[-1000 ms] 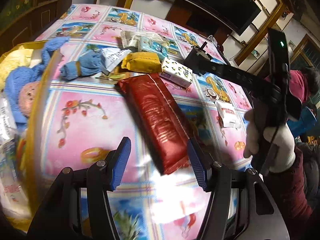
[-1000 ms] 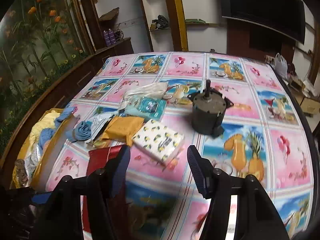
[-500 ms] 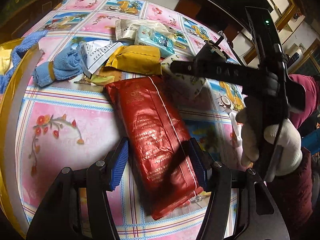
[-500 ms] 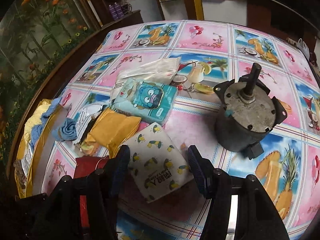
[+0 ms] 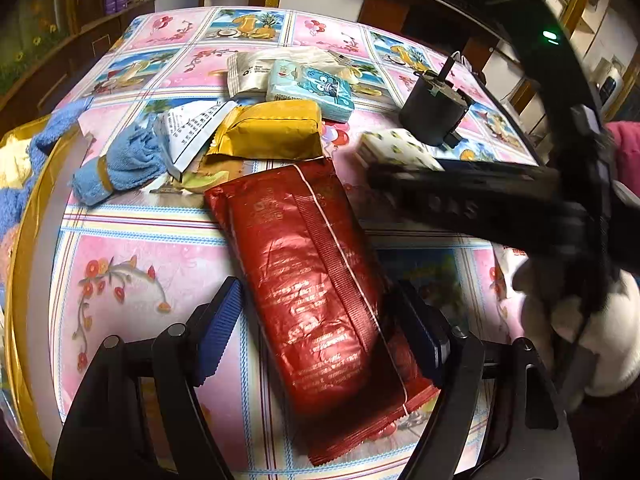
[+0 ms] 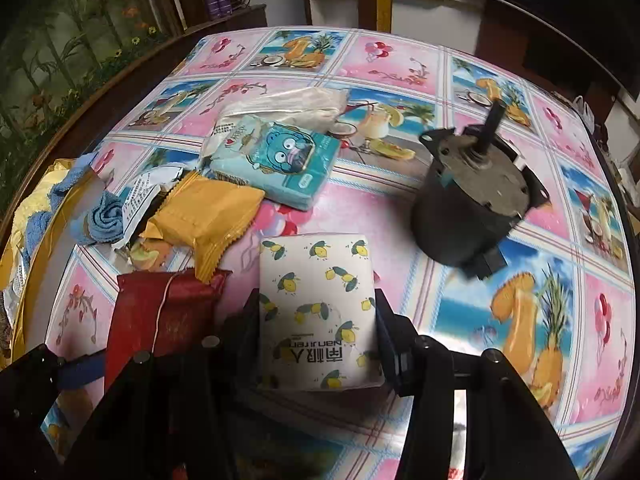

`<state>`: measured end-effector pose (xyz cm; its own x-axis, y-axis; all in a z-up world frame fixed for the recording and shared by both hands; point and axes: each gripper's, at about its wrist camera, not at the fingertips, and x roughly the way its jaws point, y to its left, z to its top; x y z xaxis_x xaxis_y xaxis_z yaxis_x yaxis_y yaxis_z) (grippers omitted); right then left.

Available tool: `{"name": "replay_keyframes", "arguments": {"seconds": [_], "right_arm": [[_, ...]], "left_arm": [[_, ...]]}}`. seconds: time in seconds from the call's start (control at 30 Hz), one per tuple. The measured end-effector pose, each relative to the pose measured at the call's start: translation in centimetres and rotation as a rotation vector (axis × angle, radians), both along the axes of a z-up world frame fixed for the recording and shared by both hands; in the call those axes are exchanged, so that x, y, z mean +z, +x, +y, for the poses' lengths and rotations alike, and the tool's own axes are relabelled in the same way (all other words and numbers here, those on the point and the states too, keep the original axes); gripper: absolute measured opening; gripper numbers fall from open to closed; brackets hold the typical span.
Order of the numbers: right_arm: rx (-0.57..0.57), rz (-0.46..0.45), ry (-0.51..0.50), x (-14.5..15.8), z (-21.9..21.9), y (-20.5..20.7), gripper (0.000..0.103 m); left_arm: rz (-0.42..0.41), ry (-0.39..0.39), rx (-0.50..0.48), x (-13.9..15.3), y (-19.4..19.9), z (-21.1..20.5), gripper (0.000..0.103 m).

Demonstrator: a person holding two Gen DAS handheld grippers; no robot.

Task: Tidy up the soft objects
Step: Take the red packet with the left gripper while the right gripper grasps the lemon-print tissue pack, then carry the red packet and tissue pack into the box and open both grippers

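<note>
A long red foil packet lies on the fruit-print tablecloth. My left gripper straddles its near half, jaws opening; the left pad stands clear of the foil. The red packet's far end also shows in the right wrist view. A white tissue pack with lemon print lies flat between the fingers of my right gripper. Its jaws are closing, and the fingers touch both long sides of the pack. In the left wrist view the right gripper's body crosses the frame, held by a white-gloved hand.
Behind lie a yellow packet, a teal cartoon tissue pack, a white bag and a rolled blue cloth. A dark motor with a shaft stands to the right. A gold-rimmed basket of cloths sits at the left edge.
Both grippers came down closer to the table. The left jaws widened around the red packet. The right fingers slid over the lemon pack and closed in on its sides.
</note>
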<state>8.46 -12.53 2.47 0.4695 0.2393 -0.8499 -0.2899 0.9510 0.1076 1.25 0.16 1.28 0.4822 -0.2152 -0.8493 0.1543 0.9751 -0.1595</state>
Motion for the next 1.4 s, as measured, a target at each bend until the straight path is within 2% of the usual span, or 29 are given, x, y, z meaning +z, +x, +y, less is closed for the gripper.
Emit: {"name": "replay_keyframes", "arguments": {"seconds": [0.13, 0.17, 0.23, 0.27, 0.33, 0.37, 0.43, 0.6, 0.8, 0.93, 1.17, 1.4], "right_arm": [[-0.046, 0.027, 0.023, 0.0, -1.8, -2.1, 0.051], [-0.058, 0.031, 0.032, 0.0, -2.2, -2.7, 0.051], [-0.076, 0.039, 0.056, 0.0, -3.1, -3.8, 0.051], [-0.080, 0.042, 0.072, 0.0, -3.4, -4.4, 0.051], [-0.086, 0.044, 0.097, 0.0, -4.0, -5.5, 0.051], [-0.084, 0.040, 0.107, 0.1, -4.1, -6.1, 0.051], [-0.079, 0.025, 0.127, 0.4, -4.3, -7.2, 0.051], [-0.060, -0.019, 0.144, 1.6, -3.7, -9.3, 0.051], [-0.028, -0.052, 0.178, 3.5, -1.9, -10.6, 0.051], [0.029, -0.057, 0.191, 4.5, 0.6, -11.4, 0.051], [0.150, -0.050, 0.223, 6.1, 6.6, -11.6, 0.051], [0.281, -0.043, 0.230, 6.9, 13.8, -11.7, 0.051]], "left_arm": [[-0.028, 0.163, -0.019, -0.9, 0.4, -2.5, 0.087], [-0.057, 0.181, -0.032, -1.0, 0.2, -3.0, 0.088], [-0.077, 0.160, -0.056, -1.3, 0.0, -2.9, 0.086], [-0.093, 0.155, -0.073, -1.2, -0.2, -2.7, 0.073], [-0.086, 0.122, -0.094, -0.9, -0.5, -2.1, 0.060], [-0.072, 0.083, -0.101, -0.6, -0.5, -1.5, 0.054], [-0.043, 0.013, -0.103, -0.3, -0.7, -0.3, 0.051], [-0.032, -0.059, -0.079, 0.0, -2.3, 1.9, 0.047], [-0.072, -0.168, -0.040, 2.6, -5.2, 5.1, 0.047], [-0.114, -0.207, 0.014, 4.8, -7.1, 8.9, 0.047], [-0.174, -0.192, 0.184, 6.9, -8.7, 17.8, 0.047], [-0.183, -0.158, 0.335, 6.5, -8.5, 25.7, 0.047]]}}
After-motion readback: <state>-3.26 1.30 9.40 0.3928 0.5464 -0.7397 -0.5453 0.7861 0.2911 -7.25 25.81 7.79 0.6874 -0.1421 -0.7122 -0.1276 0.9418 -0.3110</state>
